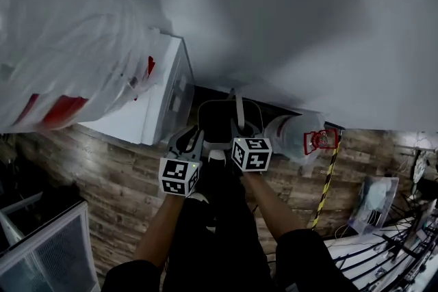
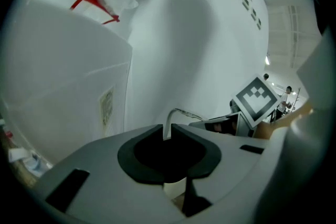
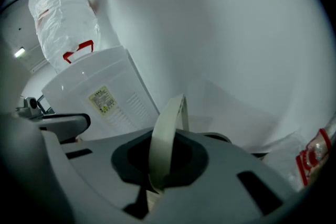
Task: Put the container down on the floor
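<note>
The wood-plank floor (image 1: 116,181) carries a white cabinet (image 1: 161,102) by the wall and a clear plastic-wrapped bottle (image 1: 294,137) just beside a yellow-and-black striped bar (image 1: 327,181) — farther right, a plastic bag (image 1: 375,202) near tangled cables (image 1: 390,249).

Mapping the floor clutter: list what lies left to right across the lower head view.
clear-sided box → white cabinet → left gripper → dark container → right gripper → clear jug → striped tape → plastic bag
</note>
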Available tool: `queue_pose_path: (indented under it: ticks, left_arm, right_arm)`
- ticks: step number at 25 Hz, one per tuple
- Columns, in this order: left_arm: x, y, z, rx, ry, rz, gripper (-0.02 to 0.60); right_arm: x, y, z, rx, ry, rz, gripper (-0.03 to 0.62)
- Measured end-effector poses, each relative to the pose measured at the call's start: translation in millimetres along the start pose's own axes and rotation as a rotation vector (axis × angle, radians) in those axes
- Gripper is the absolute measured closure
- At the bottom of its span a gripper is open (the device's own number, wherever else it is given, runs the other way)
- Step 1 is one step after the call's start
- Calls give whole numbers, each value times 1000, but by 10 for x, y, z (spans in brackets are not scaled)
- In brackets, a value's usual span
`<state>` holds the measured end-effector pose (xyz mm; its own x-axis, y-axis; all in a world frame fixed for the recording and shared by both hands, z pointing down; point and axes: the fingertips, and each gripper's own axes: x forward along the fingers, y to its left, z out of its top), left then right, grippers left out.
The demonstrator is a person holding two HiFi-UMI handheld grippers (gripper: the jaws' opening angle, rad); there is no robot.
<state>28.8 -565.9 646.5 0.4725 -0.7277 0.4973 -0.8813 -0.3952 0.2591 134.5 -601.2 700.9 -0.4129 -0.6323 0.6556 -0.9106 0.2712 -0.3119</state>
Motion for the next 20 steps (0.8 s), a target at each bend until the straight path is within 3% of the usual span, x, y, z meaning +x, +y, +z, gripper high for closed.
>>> queue_pose_path:
  ticks: [10, 20]
  left_arm:
    - [484, 462, -957, 30, -16, 10, 525]
    - [788, 749, -1761, 93, -98, 8, 525]
  right_arm:
    - [881, -259, -575, -49, 0, 14, 582]
    - [1721, -622, -1317, 6, 6, -30, 582]
